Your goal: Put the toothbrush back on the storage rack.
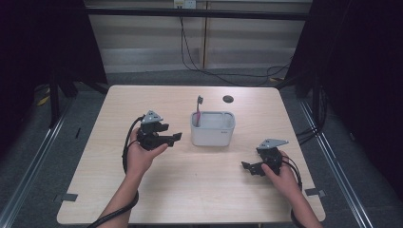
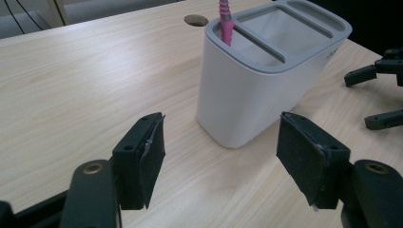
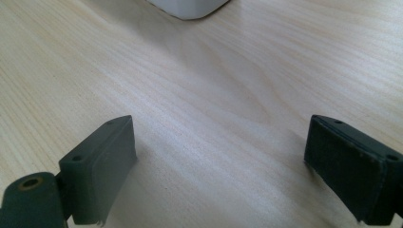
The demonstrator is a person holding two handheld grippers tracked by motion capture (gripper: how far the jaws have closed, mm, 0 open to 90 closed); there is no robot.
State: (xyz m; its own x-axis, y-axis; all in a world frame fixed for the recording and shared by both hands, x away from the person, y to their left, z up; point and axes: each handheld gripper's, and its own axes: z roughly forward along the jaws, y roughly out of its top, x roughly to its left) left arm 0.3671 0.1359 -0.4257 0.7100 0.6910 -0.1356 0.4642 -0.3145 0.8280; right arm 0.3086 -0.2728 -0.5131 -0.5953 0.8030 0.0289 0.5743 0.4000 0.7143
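A white holder [image 1: 213, 128] with a grey slotted top stands near the middle of the wooden table. A pink toothbrush [image 1: 198, 110] stands upright in its left slot, seen up close as a pink handle [image 2: 224, 21] in the left gripper view. My left gripper [image 1: 173, 138] is held just left of the holder [image 2: 266, 71], open and empty, its jaws pointing toward it. My right gripper [image 1: 248, 167] hovers low over the table to the front right of the holder, open and empty. The holder's base corner [image 3: 190, 7] shows at the top of the right gripper view.
A round cable hole [image 1: 228, 99] sits in the table behind the holder. The table [image 1: 142, 199] has bare wood at front and left. Black curtains and metal rails flank both sides. Cables hang on the back wall.
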